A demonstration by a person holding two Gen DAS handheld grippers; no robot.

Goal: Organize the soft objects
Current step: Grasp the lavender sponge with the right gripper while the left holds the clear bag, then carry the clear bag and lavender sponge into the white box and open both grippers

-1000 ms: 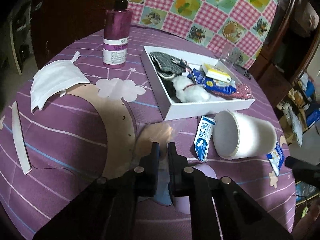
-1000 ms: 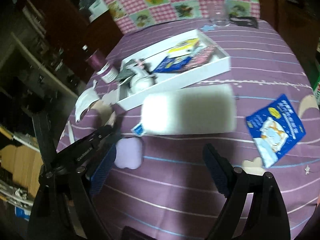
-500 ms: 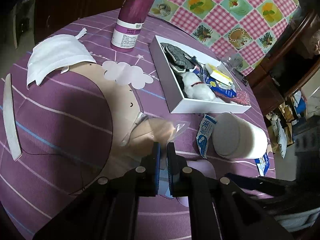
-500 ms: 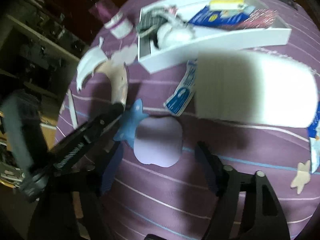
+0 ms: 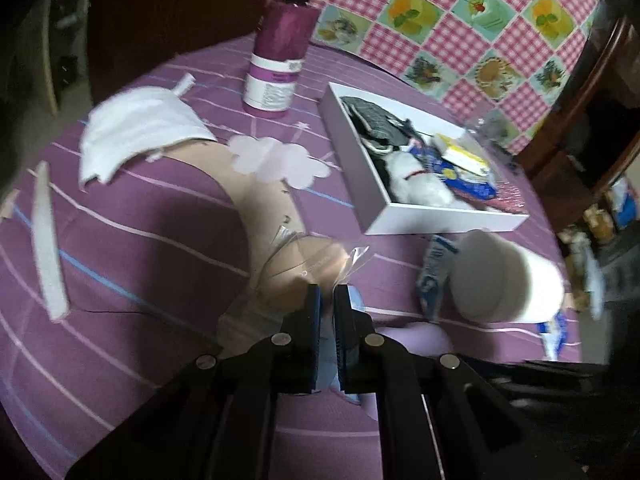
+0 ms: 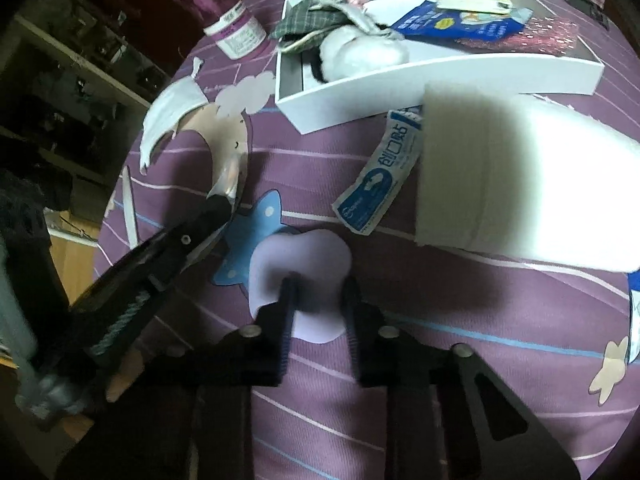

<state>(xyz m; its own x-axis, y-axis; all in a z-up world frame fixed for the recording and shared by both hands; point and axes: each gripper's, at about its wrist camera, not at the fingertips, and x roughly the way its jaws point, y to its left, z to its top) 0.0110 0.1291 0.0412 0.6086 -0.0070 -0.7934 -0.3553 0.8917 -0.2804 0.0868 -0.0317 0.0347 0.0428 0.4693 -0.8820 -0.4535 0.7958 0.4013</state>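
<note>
Both fisheye views are dim and indoors, with black, curved corners and bent edges. Light falls from above onto the purple tablecloth [image 5: 152,216]. The left view is smeared by motion blur, worst at its right side. In the right view, a soft dark shadow covers part of the white foam block [image 6: 560,184].

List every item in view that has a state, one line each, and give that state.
left gripper: shut on the clear packet
clear packet: pinched at its near edge, otherwise lying on the cloth
right gripper: closed around the lilac sponge, squeezing it
lilac sponge: on the table, dented between the fingers
white cup: tipped on its side
white tray: open, partly filled
pump bottle: upright
face mask: lying loose, unpacked
</note>
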